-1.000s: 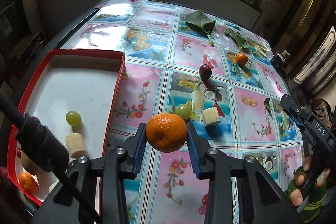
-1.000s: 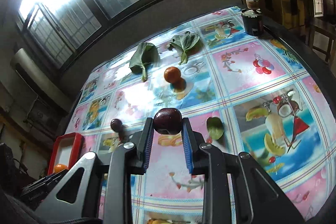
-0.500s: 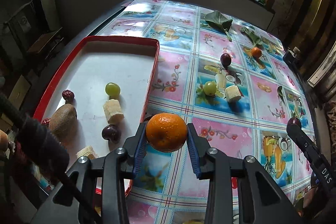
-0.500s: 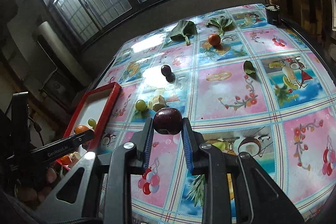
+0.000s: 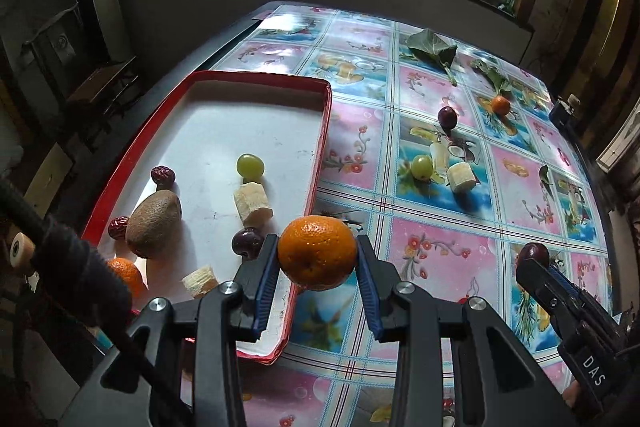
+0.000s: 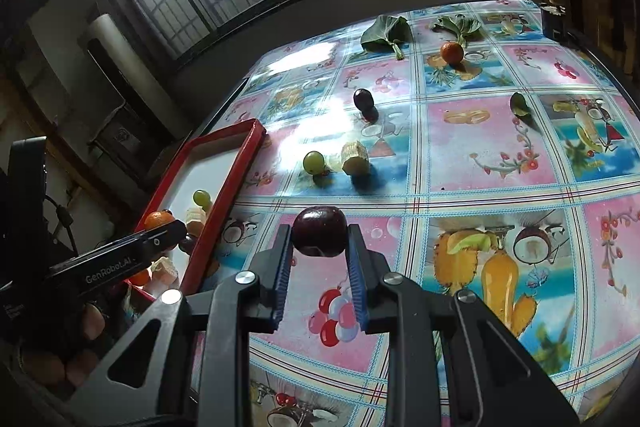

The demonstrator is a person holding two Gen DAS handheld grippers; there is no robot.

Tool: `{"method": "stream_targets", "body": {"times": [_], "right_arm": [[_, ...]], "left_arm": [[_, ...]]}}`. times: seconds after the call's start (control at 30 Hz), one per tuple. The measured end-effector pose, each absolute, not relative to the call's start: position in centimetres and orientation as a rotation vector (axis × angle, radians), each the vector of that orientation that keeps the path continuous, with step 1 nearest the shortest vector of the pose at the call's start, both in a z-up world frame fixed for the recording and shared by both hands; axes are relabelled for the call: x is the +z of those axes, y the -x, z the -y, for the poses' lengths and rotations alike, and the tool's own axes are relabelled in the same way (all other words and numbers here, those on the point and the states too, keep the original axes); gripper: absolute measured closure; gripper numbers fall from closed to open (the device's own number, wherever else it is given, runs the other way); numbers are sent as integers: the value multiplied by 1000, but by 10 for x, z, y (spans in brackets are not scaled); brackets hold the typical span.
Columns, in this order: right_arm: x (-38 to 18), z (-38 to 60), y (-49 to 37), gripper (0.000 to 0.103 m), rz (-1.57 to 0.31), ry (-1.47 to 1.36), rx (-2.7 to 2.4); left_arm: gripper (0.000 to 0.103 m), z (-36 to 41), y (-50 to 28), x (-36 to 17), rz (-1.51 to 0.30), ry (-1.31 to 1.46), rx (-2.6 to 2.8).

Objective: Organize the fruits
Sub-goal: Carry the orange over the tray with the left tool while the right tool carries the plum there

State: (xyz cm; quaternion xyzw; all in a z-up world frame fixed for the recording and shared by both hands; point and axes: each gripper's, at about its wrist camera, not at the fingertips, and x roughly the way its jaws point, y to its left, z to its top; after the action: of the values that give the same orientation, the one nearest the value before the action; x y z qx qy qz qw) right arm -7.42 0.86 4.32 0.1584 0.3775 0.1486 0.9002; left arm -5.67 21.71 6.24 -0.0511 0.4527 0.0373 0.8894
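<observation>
My left gripper [image 5: 317, 259] is shut on an orange mandarin [image 5: 317, 253], held over the right rim of the red tray [image 5: 322, 143]. The tray holds a kiwi [image 5: 153, 223], a green grape [image 5: 250, 165], banana pieces [image 5: 253, 203], red dates [image 5: 163, 175], a dark plum [image 5: 247, 243] and another mandarin [image 5: 127, 275]. My right gripper [image 6: 319, 239] is shut on a dark plum [image 6: 319, 231], above the tablecloth right of the tray [image 6: 236, 171]. On the table lie a grape [image 6: 313, 161], a banana piece [image 6: 355, 157], a dark grape [image 6: 363, 99] and a mandarin [image 6: 452, 52].
Green leaves [image 6: 386, 31] lie at the table's far side, and a small leaf [image 6: 519, 104] sits to the right. A dark jar [image 6: 553, 19] stands at the far right corner. A window wall runs behind the table. A person's hand [image 6: 60, 359] holds the left gripper.
Both grippers have swung left toward the red tray with their fruit. The tray's contents have come into full view in the left wrist view, and the tray now shows in the right wrist view.
</observation>
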Motion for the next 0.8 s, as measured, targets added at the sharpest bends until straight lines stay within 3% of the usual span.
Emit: {"method": "stream_targets", "body": {"times": [0.8], "right_arm": [[33, -35, 63, 74, -832, -297, 340]], "left_arm": [[66, -238, 50, 56, -942, 128, 117]]}}
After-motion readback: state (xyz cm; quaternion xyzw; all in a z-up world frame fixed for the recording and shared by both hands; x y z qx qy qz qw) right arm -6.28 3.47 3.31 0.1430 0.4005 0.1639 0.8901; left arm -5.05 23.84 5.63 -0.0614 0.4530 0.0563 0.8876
